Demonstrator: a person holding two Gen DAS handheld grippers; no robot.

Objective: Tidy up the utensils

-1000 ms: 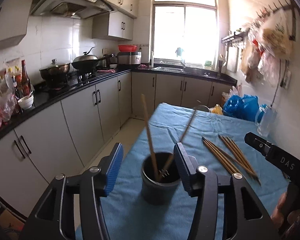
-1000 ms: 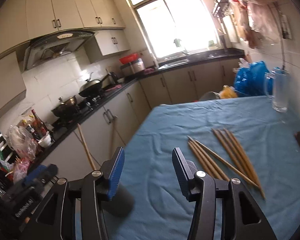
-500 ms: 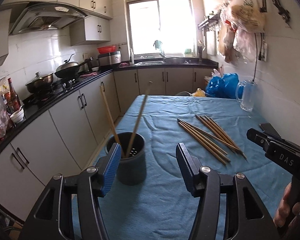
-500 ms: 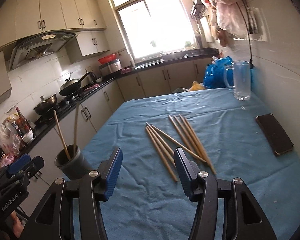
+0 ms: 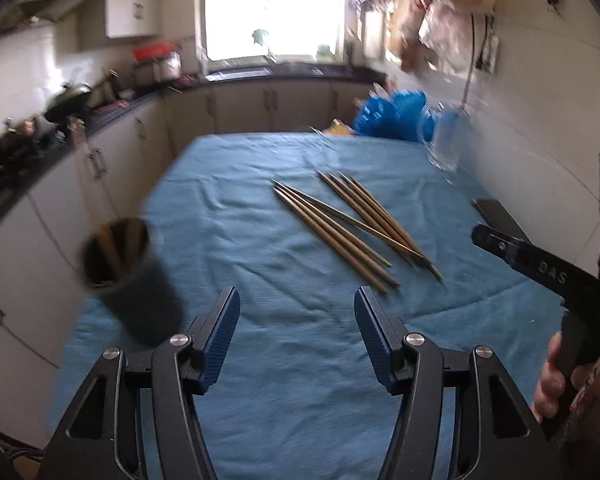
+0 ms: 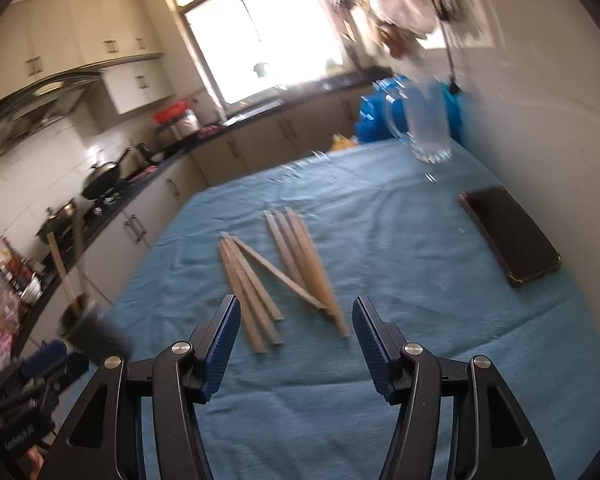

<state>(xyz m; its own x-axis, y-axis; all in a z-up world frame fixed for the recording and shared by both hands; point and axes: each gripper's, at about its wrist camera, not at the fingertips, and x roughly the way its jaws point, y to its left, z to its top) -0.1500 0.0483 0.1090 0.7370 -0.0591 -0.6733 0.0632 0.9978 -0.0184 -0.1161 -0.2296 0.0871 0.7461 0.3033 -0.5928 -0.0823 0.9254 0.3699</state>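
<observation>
Chopsticks [image 6: 276, 276] lie loose on the blue cloth [image 5: 300, 360] that covers the table, the largest surface in view, wrinkled and soft, its left edge dropping off toward the pale kitchen cabinets [image 5: 112, 168] and its right side close to the white wall. Broad bare cloth stretches near the cameras and again beyond the sticks toward the far edge. At the near left edge stands a dark round holder [image 5: 130, 276], blurred, with two wooden sticks standing tilted inside it. A flat black phone [image 6: 508, 236] lies near the right edge, well apart from the sticks, and a clear glass mug [image 6: 426, 124] sits at the far right. The chopsticks, thin, tapered and wooden, rest in two fanned bunches at mid-table with one stick laid diagonally across from one bunch to the other. The left gripper [image 5: 296, 336] hangs above bare cloth, just right of the holder, its blue ribbed pads [image 5: 222, 336] spread wide and empty. The right gripper [image 6: 296, 338] hovers over the near ends of the sticks, likewise spread apart, gripping nothing.
</observation>
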